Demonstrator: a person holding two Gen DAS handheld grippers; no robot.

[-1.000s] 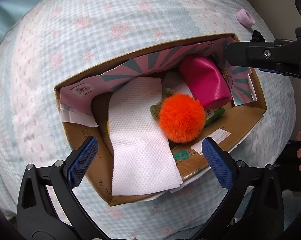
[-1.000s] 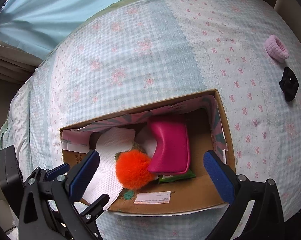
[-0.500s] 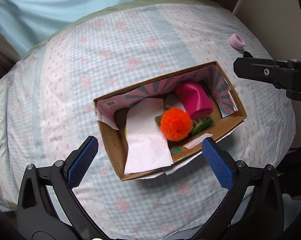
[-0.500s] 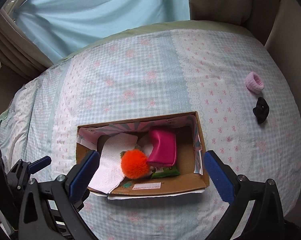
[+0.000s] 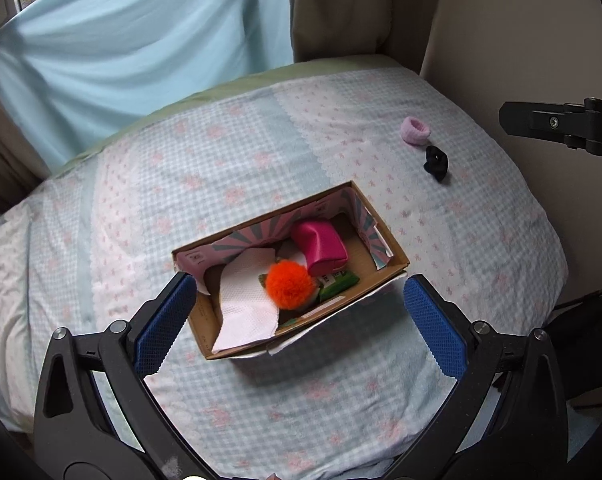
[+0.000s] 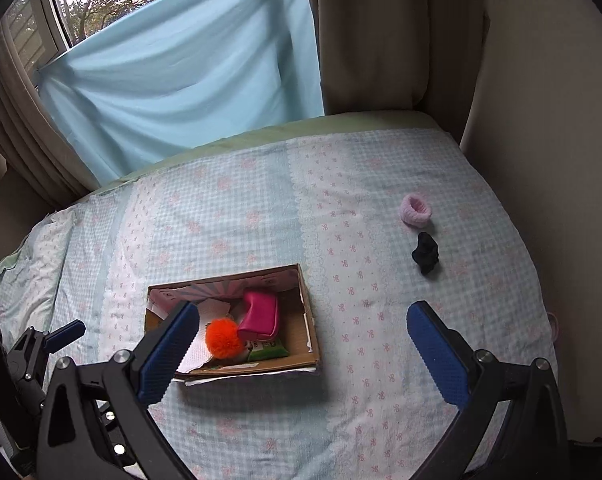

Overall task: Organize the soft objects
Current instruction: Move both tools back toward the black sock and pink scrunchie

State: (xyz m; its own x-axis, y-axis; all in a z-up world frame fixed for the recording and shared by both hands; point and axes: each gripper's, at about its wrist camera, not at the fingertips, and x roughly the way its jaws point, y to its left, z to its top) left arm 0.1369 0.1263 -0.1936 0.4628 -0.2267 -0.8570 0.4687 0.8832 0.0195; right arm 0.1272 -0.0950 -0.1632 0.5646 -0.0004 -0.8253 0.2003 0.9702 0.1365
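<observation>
Both claws (image 5: 299, 318) (image 6: 301, 354) higher — wide apart.

We see only a corner of the green packet (image 5: 338, 281) under the orange pompom (image 5: 289, 285) and pink pouch (image 5: 320, 247); its print is too small to read. The white cloth (image 5: 245, 307) hides the box (image 5: 393, 249) floor at 8 o'clock. The right gripper (image 5: 561, 126) is cut off at 3 o'clock.

cardboard box (image 5: 397, 254), fluffy orange pompom (image 5: 289, 285), glossy pink pouch (image 5: 321, 246), cloth bedspread (image 5: 237, 168).
</observation>
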